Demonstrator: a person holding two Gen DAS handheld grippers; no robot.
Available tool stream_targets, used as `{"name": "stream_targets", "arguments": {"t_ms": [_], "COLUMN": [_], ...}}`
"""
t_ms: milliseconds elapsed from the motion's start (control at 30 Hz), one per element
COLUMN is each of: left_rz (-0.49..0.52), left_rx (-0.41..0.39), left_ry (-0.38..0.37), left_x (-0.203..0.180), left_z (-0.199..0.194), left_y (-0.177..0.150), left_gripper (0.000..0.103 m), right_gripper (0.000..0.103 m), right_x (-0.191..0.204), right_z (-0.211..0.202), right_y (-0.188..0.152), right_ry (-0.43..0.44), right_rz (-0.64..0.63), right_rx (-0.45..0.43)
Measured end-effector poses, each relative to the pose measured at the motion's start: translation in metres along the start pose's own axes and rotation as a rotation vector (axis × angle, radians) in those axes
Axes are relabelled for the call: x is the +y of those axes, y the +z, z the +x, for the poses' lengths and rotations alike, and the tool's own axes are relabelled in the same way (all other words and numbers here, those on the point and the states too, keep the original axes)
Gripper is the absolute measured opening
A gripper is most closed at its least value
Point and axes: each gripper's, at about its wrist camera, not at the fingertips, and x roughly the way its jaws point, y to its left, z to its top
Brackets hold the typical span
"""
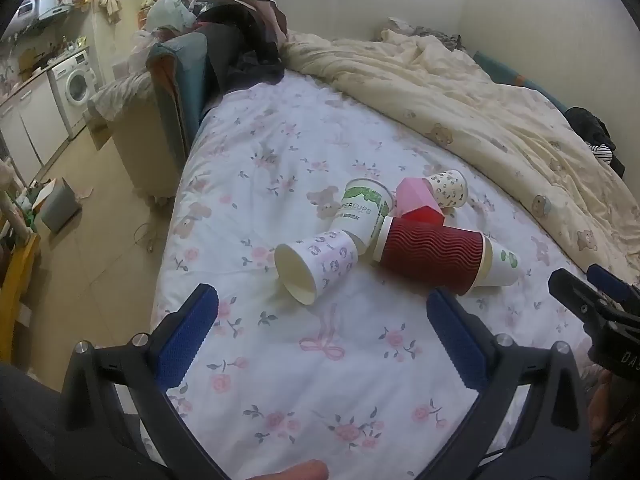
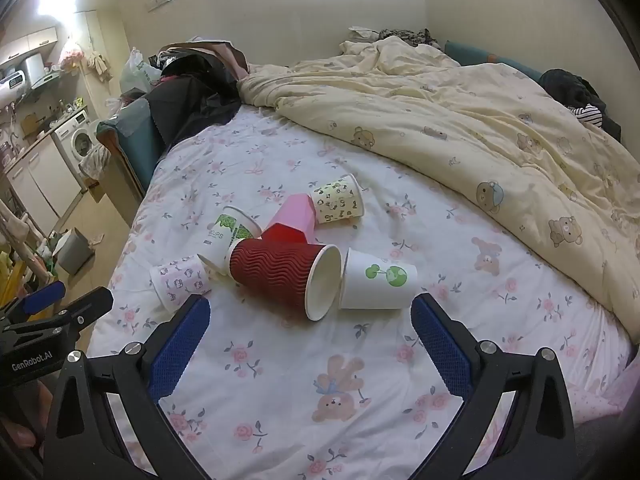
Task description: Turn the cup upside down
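Observation:
Several paper cups lie on their sides in a cluster on the floral bed sheet (image 1: 288, 360). A red ribbed cup (image 1: 432, 254) (image 2: 280, 276) lies in the middle. A white cup with a green print (image 2: 378, 280) (image 1: 500, 266) lies at its mouth. A purple-patterned cup (image 1: 316, 264) (image 2: 180, 280), a green-lettered white cup (image 1: 364, 208) (image 2: 226, 236), a pink cup (image 2: 294, 216) (image 1: 414, 196), a small red cup (image 2: 286, 234) and a leopard-print cup (image 2: 338, 200) (image 1: 448, 188) lie around. My left gripper (image 1: 320, 308) is open and empty, short of the cups. My right gripper (image 2: 310, 316) is open and empty, just before the red cup.
A cream bear-print duvet (image 2: 480, 120) is bunched along the right and far side of the bed. Dark clothes and bags (image 1: 240, 32) pile at the far left corner. The bed's left edge drops to a floor with a grey bin (image 1: 60, 204) and a washing machine (image 1: 76, 80).

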Motion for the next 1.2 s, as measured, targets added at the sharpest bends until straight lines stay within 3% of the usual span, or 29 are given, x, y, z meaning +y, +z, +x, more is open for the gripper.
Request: {"name": "stream_targets", "arguments": {"t_ms": [1200], "left_rz": [0.009], "left_rx": [0.008], "left_ry": [0.009], "left_x": [0.0013], "left_z": [0.0017], "left_y": [-0.0002], "left_gripper": [0.103], "right_gripper": [0.103], "right_x": [-0.0006], "right_z": [0.0015], "right_y": [-0.0002], "right_ry": [0.001], "right_rz": [0.005], "right_rx": [0.005]}}
